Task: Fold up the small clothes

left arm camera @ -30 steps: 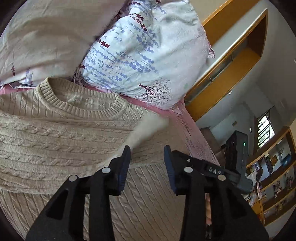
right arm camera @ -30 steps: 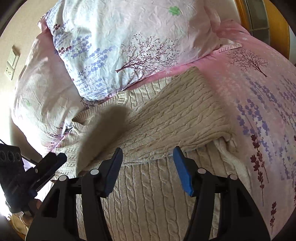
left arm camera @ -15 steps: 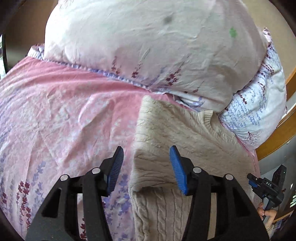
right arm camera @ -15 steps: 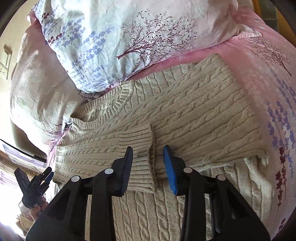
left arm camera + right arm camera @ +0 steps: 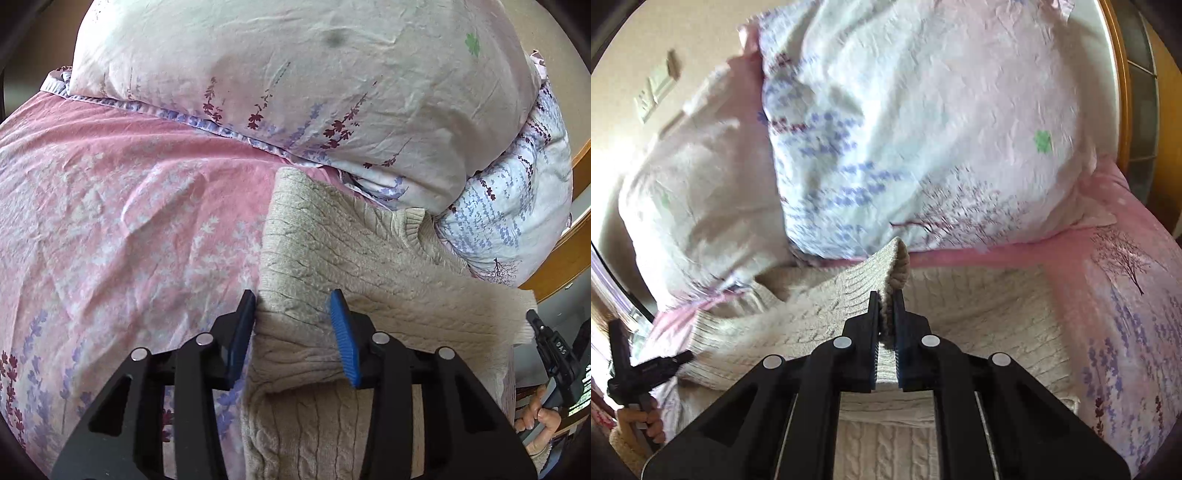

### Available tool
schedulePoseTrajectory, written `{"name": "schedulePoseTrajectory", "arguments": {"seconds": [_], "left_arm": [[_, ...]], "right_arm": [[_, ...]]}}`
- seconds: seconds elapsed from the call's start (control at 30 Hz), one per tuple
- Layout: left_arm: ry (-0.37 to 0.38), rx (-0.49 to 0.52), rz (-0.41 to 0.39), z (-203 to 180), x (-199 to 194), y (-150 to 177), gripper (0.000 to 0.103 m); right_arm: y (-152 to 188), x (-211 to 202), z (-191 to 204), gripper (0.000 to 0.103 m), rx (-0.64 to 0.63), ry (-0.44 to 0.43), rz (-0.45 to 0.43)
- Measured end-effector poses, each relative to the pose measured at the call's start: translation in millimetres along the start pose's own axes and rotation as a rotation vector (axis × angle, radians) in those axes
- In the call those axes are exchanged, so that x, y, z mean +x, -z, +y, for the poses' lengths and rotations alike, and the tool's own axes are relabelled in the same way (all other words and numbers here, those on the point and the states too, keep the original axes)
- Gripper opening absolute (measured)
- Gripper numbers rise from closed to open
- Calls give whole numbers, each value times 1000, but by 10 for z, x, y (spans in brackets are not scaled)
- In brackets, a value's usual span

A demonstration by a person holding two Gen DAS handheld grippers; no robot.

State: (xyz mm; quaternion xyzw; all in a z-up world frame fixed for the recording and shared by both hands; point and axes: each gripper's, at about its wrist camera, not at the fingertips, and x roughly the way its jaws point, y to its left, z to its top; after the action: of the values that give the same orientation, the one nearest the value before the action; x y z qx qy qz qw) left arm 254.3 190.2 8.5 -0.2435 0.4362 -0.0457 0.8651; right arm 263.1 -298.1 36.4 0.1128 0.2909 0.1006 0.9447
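Cream cable-knit sweater (image 5: 362,258) lies on the bed, up near the head end, its ribbed neck (image 5: 410,221) tucked right against the pillows. It's partly folded: one side is doubled over the body, w/ a thick folded edge running along the pink sheet (image 5: 129,206). A ribbed sleeve cuff (image 5: 892,269) is lifted off the rest, standing up in a peak above the knit.

Right gripper (image 5: 885,314): jaws pinched tight on that cuff, fabric bunched between the pads and poking out above them. Seen from the other side, the same gripper sits at the sweater's far edge w/ the person's hand (image 5: 543,417) on its handle.

Left gripper (image 5: 291,325): jaws narrow-ish and closing, straddling the thick folded edge at the sweater's left side; knit sits between the pads, left pad just at the fabric, right pad w/ a bit of gap, so not clamped yet.

Around it: pale floral pillow (image 5: 295,85) and a second one w/ lavender sprigs (image 5: 517,218) crowd the neck end, overhanging the top of the sweater. Wooden bed frame (image 5: 569,258) beyond. Wall switch plate (image 5: 653,92) off to the side, blurred.
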Motion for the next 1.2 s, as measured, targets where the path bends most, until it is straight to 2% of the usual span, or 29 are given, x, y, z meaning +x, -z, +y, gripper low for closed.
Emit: {"name": "schedulePoseTrajectory", "arguments": {"seconds": [0.07, 0.1, 0.33, 0.5, 0.57, 0.6, 0.73, 0.77, 0.9, 1.0, 1.2], "left_arm": [[-5, 6, -4, -11, 0, 7, 39], [-6, 8, -4, -14, 0, 9, 39], [0, 3, -2, -4, 7, 10, 38], [0, -4, -3, -5, -7, 0, 38], [4, -10, 2, -7, -22, 4, 38], [6, -11, 6, -5, -30, 5, 38], [15, -18, 21, 0, -68, 25, 38], [18, -18, 24, -1, -78, 31, 38], [14, -8, 24, -14, -103, 46, 38], [-4, 2, 21, -30, -107, 49, 35], [-28, 42, 17, -44, -75, 38, 32]], "right_arm": [[113, 282, -167, 7, 59, 38, 119], [170, 349, -233, 7, 85, 36, 140], [120, 269, -231, 7, 103, 6, 77], [179, 535, -261, 7, 94, 71, 145], [191, 519, -275, 8, 93, 65, 142], [182, 475, -284, 9, 104, 55, 141], [168, 138, -274, 29, 114, -19, 76], [181, 89, -241, 29, 97, -35, 71], [272, 128, -141, 29, 47, -83, 129], [363, 312, -126, 29, 45, -50, 201], [390, 389, -161, 30, 56, -68, 199]]}}
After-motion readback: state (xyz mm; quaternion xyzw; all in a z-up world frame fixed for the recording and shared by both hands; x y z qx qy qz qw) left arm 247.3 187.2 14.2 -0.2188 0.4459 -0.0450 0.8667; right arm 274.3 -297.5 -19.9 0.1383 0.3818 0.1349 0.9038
